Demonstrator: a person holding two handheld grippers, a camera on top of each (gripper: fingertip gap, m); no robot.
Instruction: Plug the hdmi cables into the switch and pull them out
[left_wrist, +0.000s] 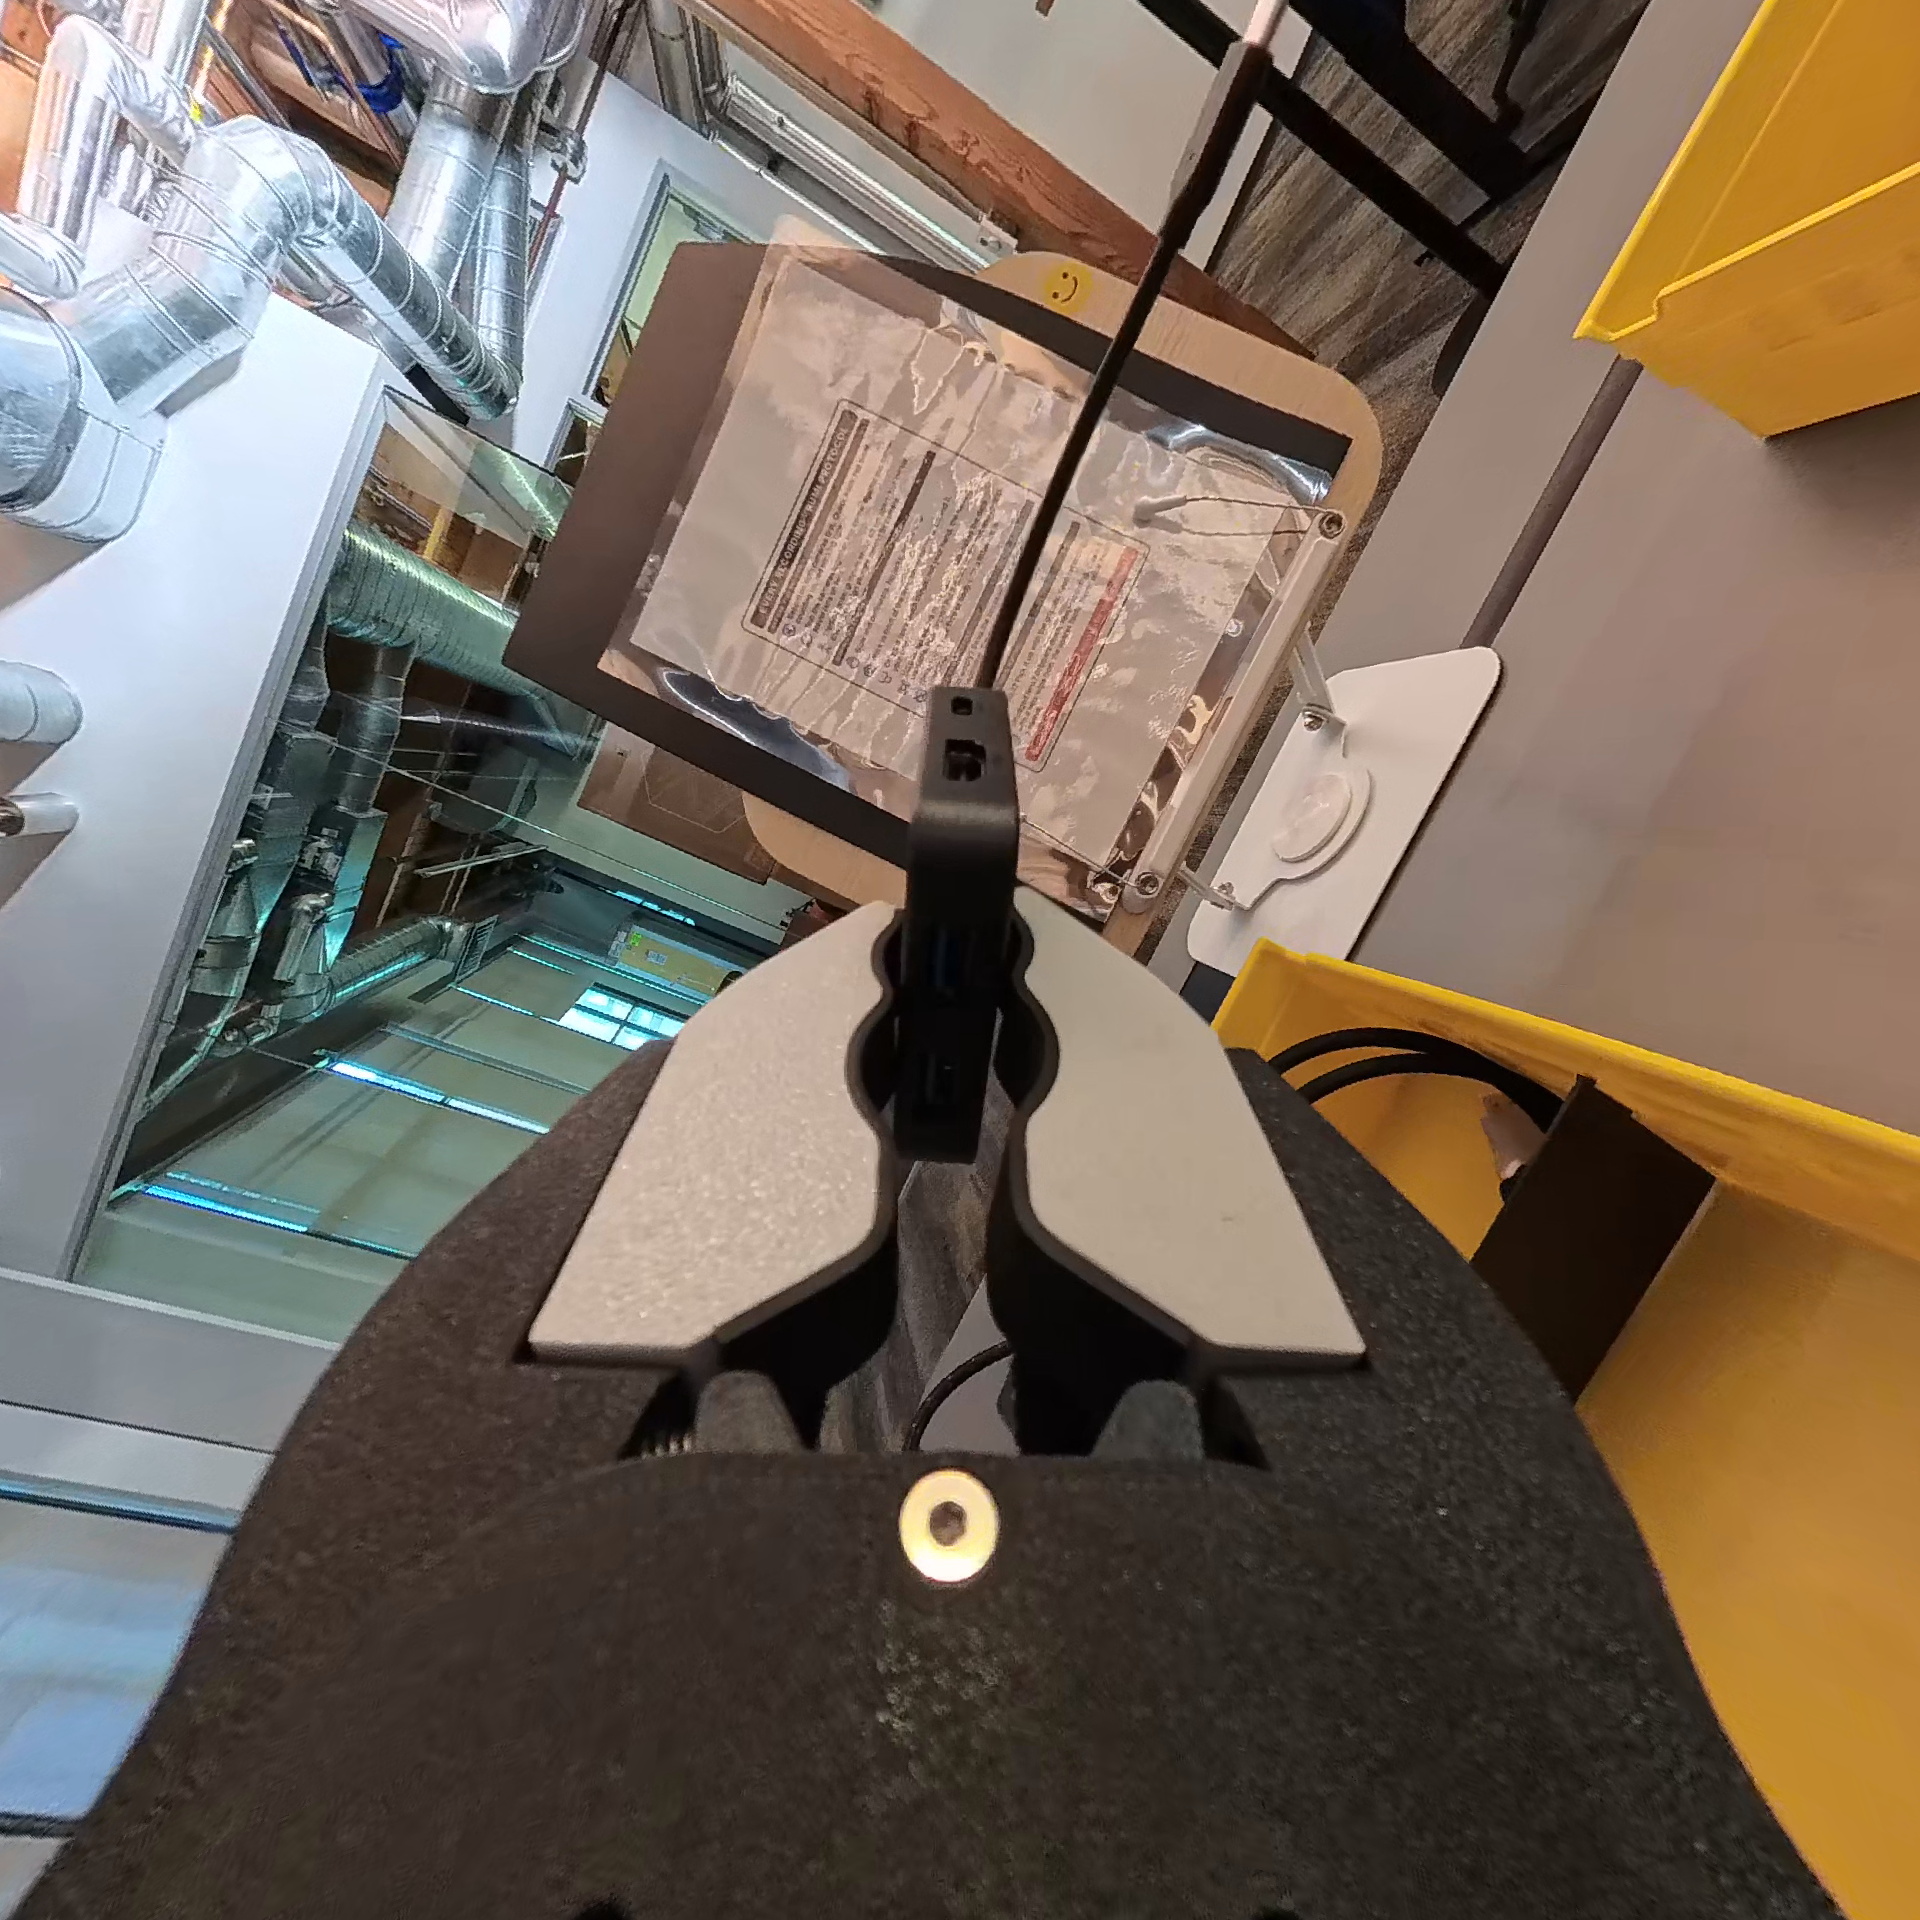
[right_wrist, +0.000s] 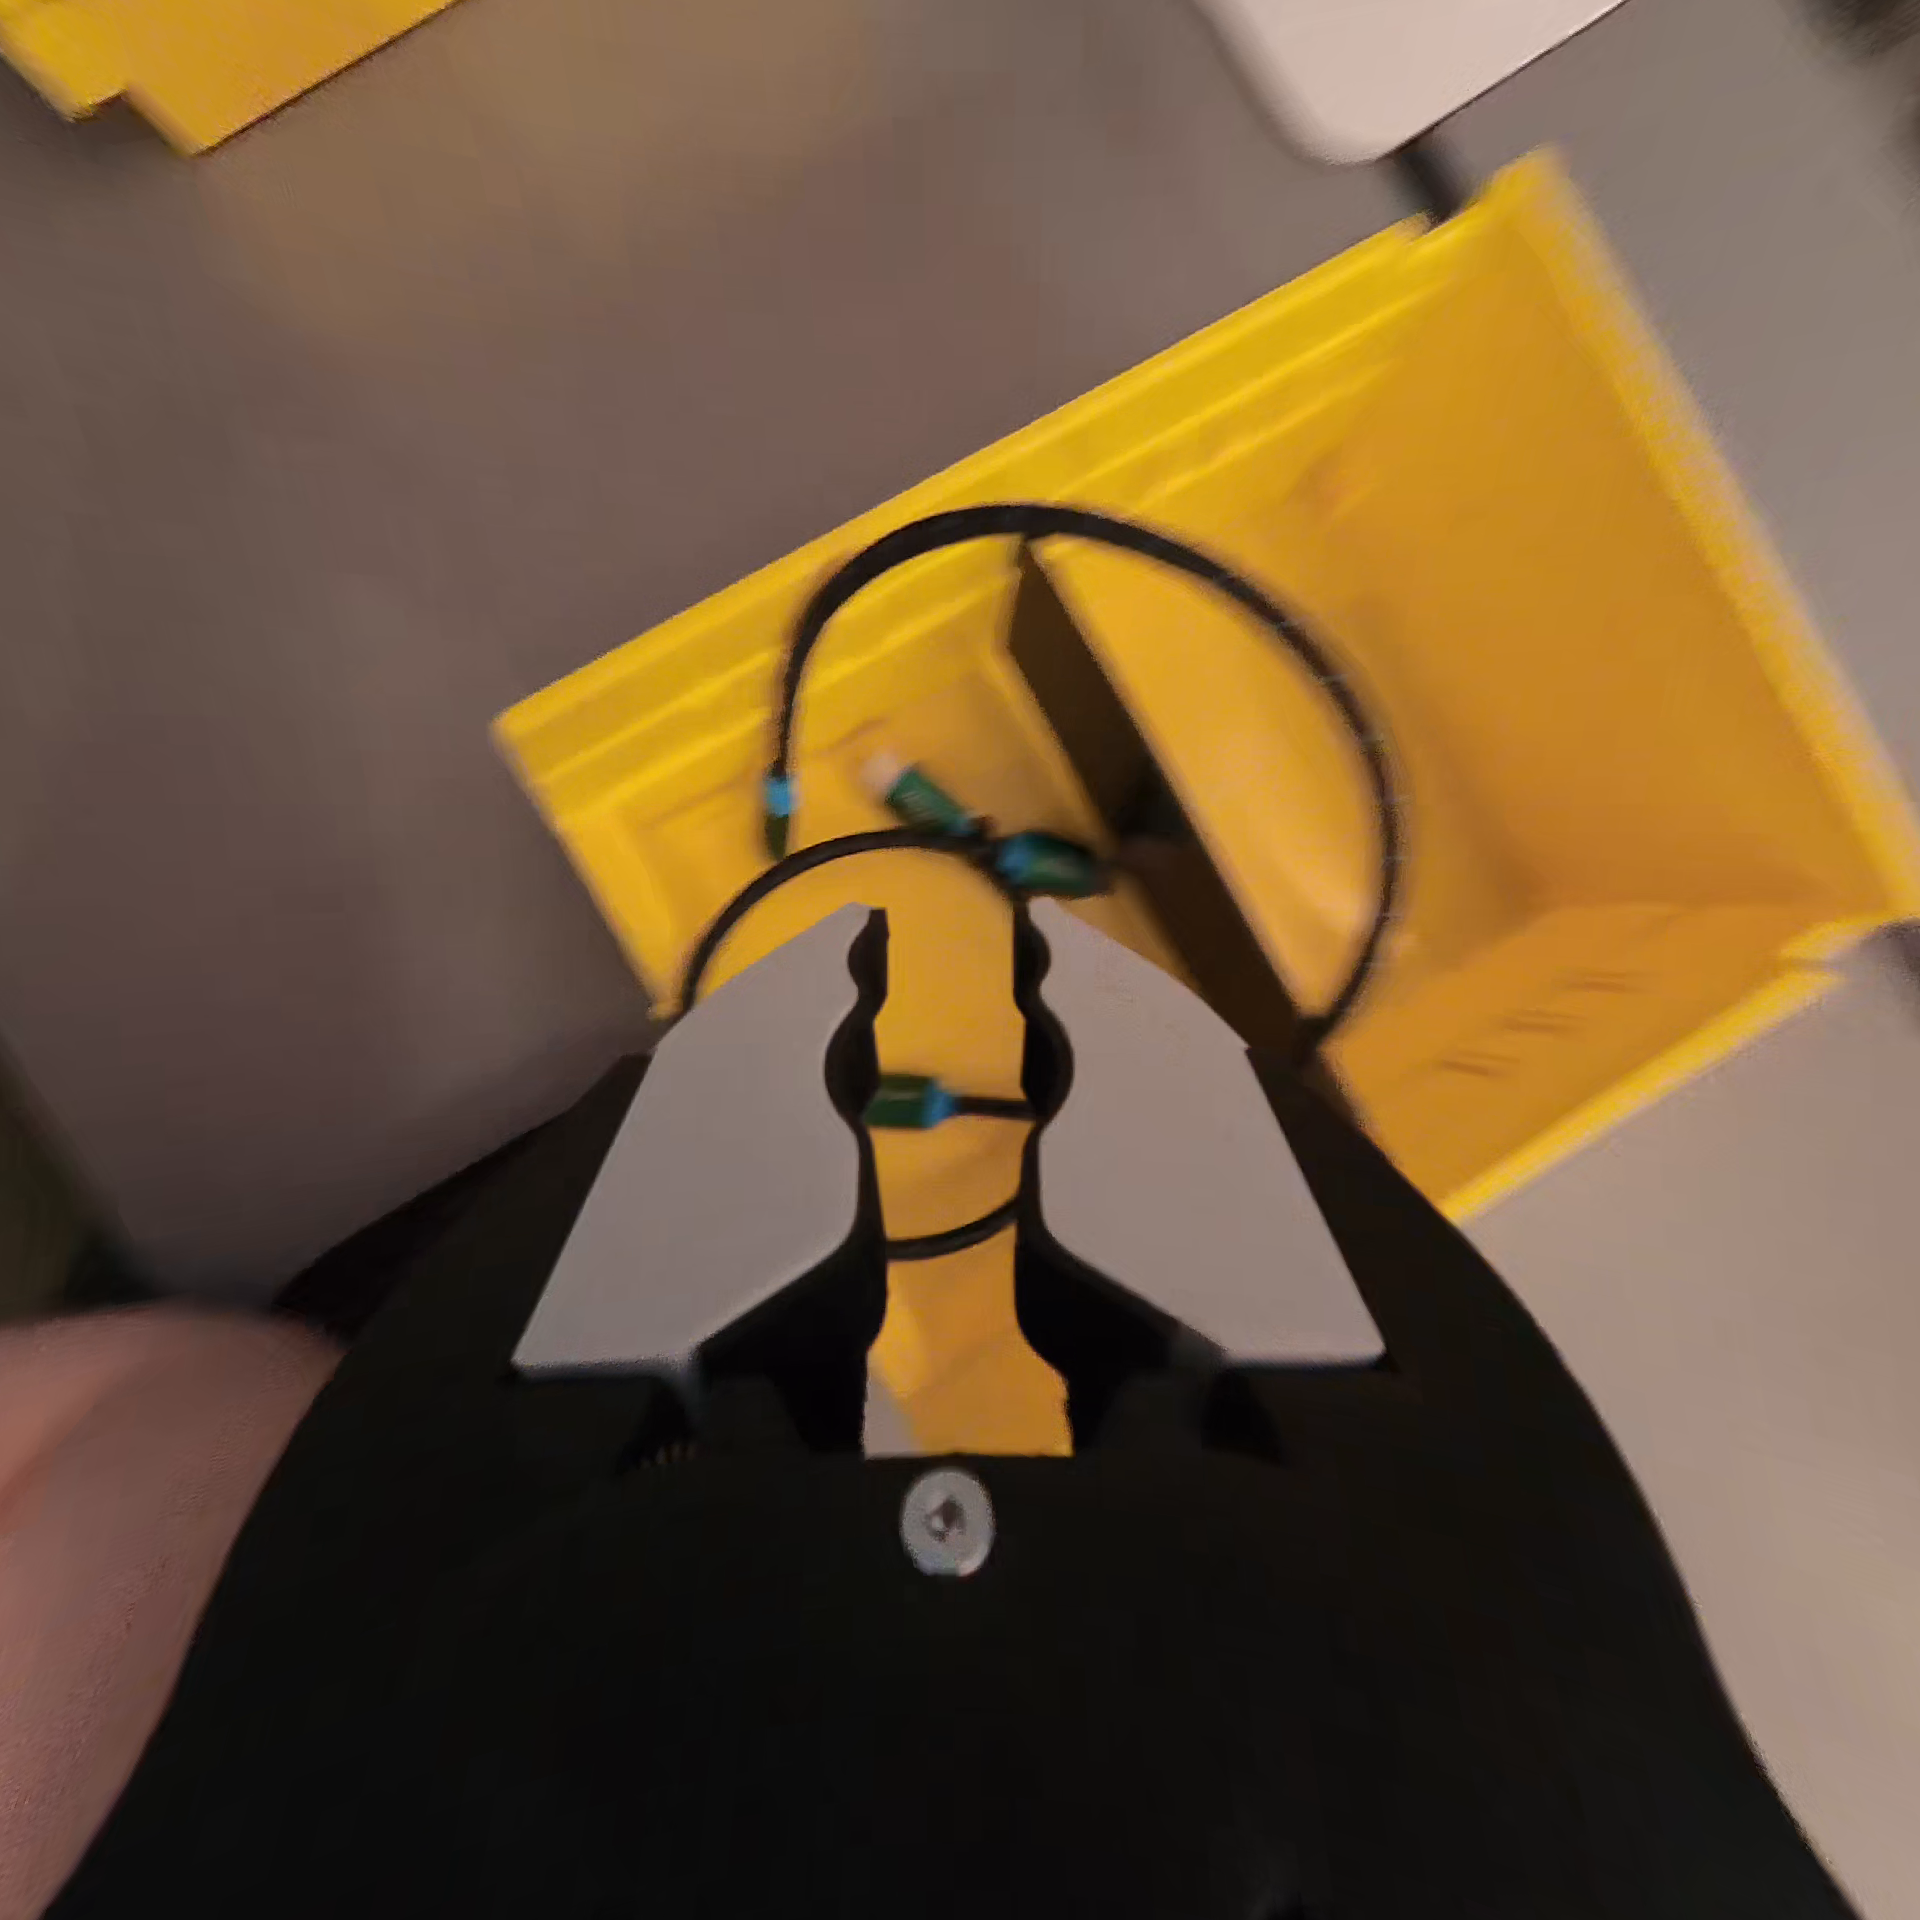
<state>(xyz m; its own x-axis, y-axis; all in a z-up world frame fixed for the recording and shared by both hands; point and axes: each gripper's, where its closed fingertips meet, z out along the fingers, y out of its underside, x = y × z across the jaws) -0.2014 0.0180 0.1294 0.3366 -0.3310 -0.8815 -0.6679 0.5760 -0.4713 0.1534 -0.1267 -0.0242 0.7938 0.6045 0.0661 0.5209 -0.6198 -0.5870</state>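
My left gripper (left_wrist: 953, 920) is shut on a small black HDMI switch (left_wrist: 958, 831), held on edge in the air with its ports facing me; a thin black cable (left_wrist: 1101, 395) runs up from its far end. My right gripper (right_wrist: 951, 914) is open and empty, hovering above a yellow bin (right_wrist: 1507, 540). In that bin lie black HDMI cables (right_wrist: 1288, 623) in loops, with green-and-blue plugs (right_wrist: 1039, 862). One plug (right_wrist: 914, 1103) shows between my right fingers, below them in the bin. The right wrist view is blurred by motion.
A black divider (right_wrist: 1101, 748) splits the bin. The same bin (left_wrist: 1558, 1060) shows at right in the left wrist view, with a second yellow bin (left_wrist: 1787, 239) farther off. A board with a plastic-covered sheet (left_wrist: 935, 582) stands behind the switch. The table (right_wrist: 312, 520) is grey. My right fingertips sit around 40 cm from my left ones.
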